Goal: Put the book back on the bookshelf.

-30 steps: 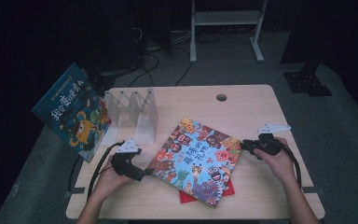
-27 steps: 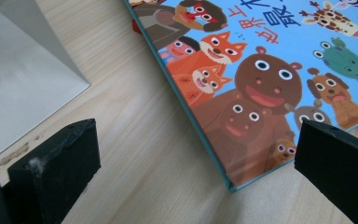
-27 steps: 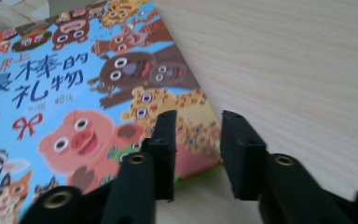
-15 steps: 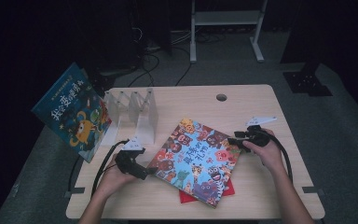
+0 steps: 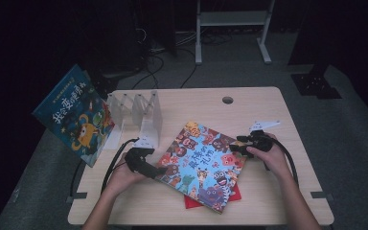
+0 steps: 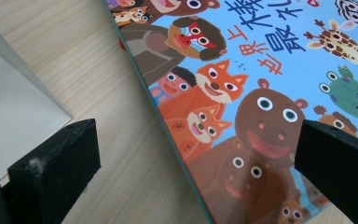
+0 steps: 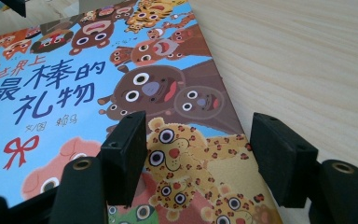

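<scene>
Clearly the animal picture book [image 5: 203,165] lies flat at centre frame on the desk [image 5: 263,103], over a red book [image 5: 235,192]. Both claws gape empty astride its edges: left claw [image 5: 164,170], right claw [image 5: 232,145], which has just been opening. Lifting unevenly could tip it or drag the red one.

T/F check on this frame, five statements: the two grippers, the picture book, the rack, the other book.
1. Both grippers straddle opposite edges of the animal picture book. True.
2. The left gripper is clamped shut on the book. False: its jaws stand wide apart, one over the wood, one over the cover.
3. The right gripper has its jaws open at the book's edge; they have just been opening. True.
4. The clear rack holds three books. False: its slots are empty.
5. The blue monster book lies flat at the table's centre. False: it leans tilted off the left edge.
</scene>
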{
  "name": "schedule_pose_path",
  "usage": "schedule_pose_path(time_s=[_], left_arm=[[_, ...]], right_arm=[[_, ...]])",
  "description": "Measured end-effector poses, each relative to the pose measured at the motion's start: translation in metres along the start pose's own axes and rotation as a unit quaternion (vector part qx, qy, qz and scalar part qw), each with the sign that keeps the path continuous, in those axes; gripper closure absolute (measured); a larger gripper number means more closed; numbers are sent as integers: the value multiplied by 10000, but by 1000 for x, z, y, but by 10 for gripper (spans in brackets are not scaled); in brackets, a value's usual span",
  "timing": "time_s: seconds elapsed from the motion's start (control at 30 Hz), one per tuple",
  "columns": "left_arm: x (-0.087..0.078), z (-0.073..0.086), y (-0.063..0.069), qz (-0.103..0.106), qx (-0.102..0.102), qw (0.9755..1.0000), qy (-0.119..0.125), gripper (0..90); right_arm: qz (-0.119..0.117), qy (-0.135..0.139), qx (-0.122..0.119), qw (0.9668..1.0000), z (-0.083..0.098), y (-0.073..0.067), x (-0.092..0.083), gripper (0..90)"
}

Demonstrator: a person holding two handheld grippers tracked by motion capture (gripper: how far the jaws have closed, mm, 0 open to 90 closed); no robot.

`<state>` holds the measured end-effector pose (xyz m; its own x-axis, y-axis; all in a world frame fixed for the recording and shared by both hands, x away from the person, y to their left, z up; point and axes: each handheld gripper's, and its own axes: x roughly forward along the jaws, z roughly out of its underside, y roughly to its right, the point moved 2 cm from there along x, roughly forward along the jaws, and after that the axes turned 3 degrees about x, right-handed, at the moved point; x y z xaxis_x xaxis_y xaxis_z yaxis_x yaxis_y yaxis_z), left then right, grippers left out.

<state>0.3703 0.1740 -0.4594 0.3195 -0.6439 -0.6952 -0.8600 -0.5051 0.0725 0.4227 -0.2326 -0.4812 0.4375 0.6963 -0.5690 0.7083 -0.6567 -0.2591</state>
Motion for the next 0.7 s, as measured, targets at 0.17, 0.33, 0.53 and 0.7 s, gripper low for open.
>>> schedule_pose_path(time_s=[0.17,0.33,0.53,0.7], left_arm=[[5,0,2,71,-34,10000,-48,0],[7,2,3,147,-17,9998,-152,0],[2,7,0,104,-158,9995,-246,0],[-4,11,3,208,-314,9989,-287,0]], right_arm=[[-229,-70,-69,9997,1,-8,3,366],[-323,-154,-246,9991,0,-18,6,364],[-384,-218,-477,9979,-2,-34,11,360],[-454,-238,-542,9972,-3,-39,14,360]])
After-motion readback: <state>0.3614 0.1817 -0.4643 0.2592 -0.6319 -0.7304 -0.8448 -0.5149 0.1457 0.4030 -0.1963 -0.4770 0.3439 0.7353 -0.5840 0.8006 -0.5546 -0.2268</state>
